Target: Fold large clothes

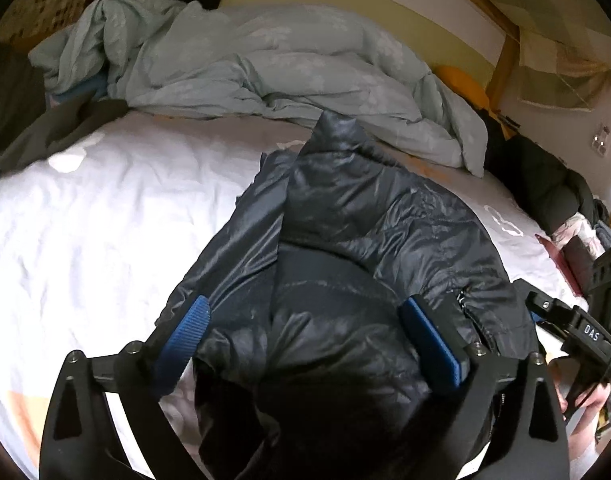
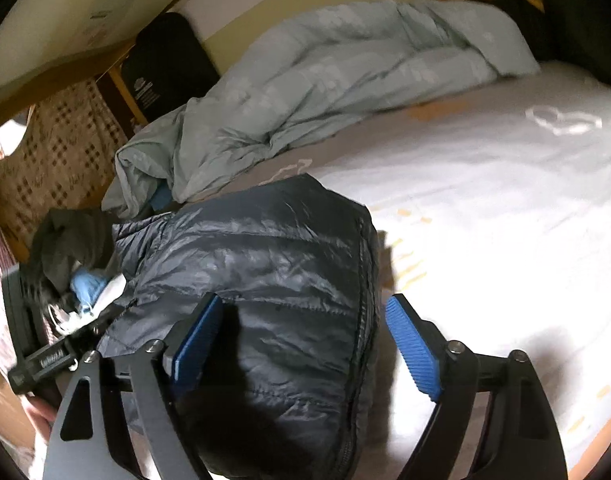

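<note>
The black down jacket (image 1: 345,240) lies on the white bedsheet (image 1: 105,220), already folded into a thick bundle. My left gripper (image 1: 305,336) and right gripper (image 2: 301,344) both stand wide, tilted down over its near end, holding nothing. Next I probably must pinch an edge and fold again.

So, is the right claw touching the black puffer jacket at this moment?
Cannot tell. In the right wrist view the right claw stands open over the black puffer jacket; its right pad has white sheet behind it, but the left pad overlaps the jacket with no plain gap or contact.
</note>
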The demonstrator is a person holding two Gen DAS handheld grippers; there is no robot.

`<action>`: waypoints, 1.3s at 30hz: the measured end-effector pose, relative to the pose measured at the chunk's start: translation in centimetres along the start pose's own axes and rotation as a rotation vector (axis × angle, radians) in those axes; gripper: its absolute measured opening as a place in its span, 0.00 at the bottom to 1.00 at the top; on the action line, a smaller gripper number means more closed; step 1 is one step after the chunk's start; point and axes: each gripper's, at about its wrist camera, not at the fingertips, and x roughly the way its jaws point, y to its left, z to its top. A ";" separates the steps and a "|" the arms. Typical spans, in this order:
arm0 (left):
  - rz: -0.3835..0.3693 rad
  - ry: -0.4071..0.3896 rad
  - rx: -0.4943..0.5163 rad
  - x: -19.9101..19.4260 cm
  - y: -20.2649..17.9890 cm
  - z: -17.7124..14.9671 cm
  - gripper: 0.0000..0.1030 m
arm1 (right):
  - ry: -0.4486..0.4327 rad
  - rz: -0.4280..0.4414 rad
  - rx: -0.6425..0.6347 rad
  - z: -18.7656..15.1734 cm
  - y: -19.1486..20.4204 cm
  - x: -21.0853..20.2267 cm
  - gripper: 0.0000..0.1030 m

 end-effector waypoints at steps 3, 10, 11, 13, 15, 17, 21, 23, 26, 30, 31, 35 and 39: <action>-0.009 0.026 -0.030 0.6 0.4 0.0 0.99 | 0.035 0.026 0.043 0.0 -0.6 0.7 0.83; -0.012 0.154 -0.025 3.1 1.0 -0.8 1.00 | 0.156 0.040 0.105 -0.7 -1.4 2.9 0.87; -0.023 0.167 -0.037 3.3 1.2 -0.8 1.00 | 0.163 0.046 0.115 -0.8 -1.5 3.1 0.88; -0.039 0.185 -0.059 3.6 1.6 -0.8 1.00 | 0.172 0.046 0.111 -0.9 -1.6 3.4 0.88; -0.026 0.187 -0.048 3.8 1.5 -1.0 1.00 | 0.180 0.022 0.079 -0.9 -1.1 3.6 0.88; 0.007 0.175 -0.020 3.6 1.0 -1.2 1.00 | 0.179 -0.010 0.045 -1.0 -0.7 3.7 0.87; 0.020 0.173 -0.012 3.7 0.5 -1.5 1.00 | 0.173 -0.044 0.015 -1.2 -0.3 3.7 0.87; 0.024 0.170 -0.007 3.7 0.5 -1.5 1.00 | 0.172 -0.048 0.016 -1.2 -0.3 3.7 0.88; 0.037 0.160 -0.003 3.8 0.2 -1.7 1.00 | 0.173 -0.060 0.009 -1.2 0.0 3.8 0.88; 0.042 0.157 -0.003 4.1 0.1 -1.8 1.00 | 0.180 -0.065 0.003 -1.3 -0.1 4.0 0.88; 0.042 0.154 -0.005 4.1 0.1 -1.8 1.00 | 0.183 -0.065 0.006 -1.3 -0.1 4.1 0.88; 0.037 0.148 -0.009 4.3 0.1 -1.8 1.00 | 0.190 -0.045 0.022 -1.1 -0.5 4.3 0.88; -0.017 0.081 -0.027 3.3 0.4 -2.0 0.82 | 0.127 0.004 0.024 -1.4 -0.1 3.3 0.64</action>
